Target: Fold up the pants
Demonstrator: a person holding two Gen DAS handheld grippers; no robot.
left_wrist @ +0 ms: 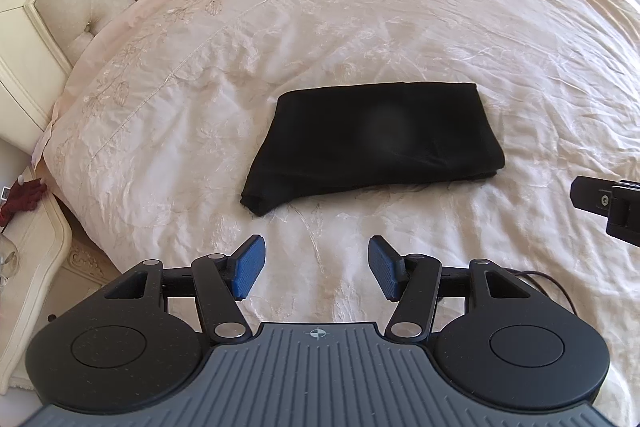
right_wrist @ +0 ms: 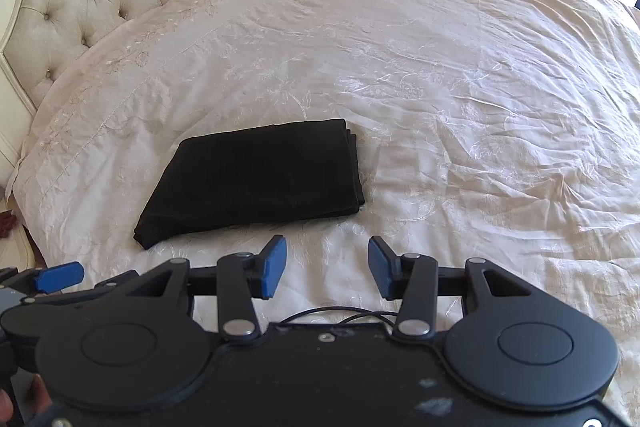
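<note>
- Since the black pants (left_wrist: 372, 143) lie as a neat rectangle on the bed (left_wrist: 460, 27), folding looks finished.
- Left hand-held gripper (left_wrist: 316, 267) spread, empty, pants at twelve o'clock.
- Right hand-held gripper (right_wrist: 327, 267) spread, empty, pants at eleven o'clock.
- Next: probably just withdraw.

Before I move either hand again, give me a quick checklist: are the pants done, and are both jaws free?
1. Black folded pants form a compact rectangle: ok.
2. Layers stacked evenly at the pants' right edge, seen from the right wrist view: ok.
3. Near left corner of the pants pokes out a little: not ok.
4. Left gripper jaws apart, nothing between: ok.
5. Right gripper jaws apart, nothing between: ok.
6. Cream embroidered bedspread around the pants holds nothing else: ok.
</note>
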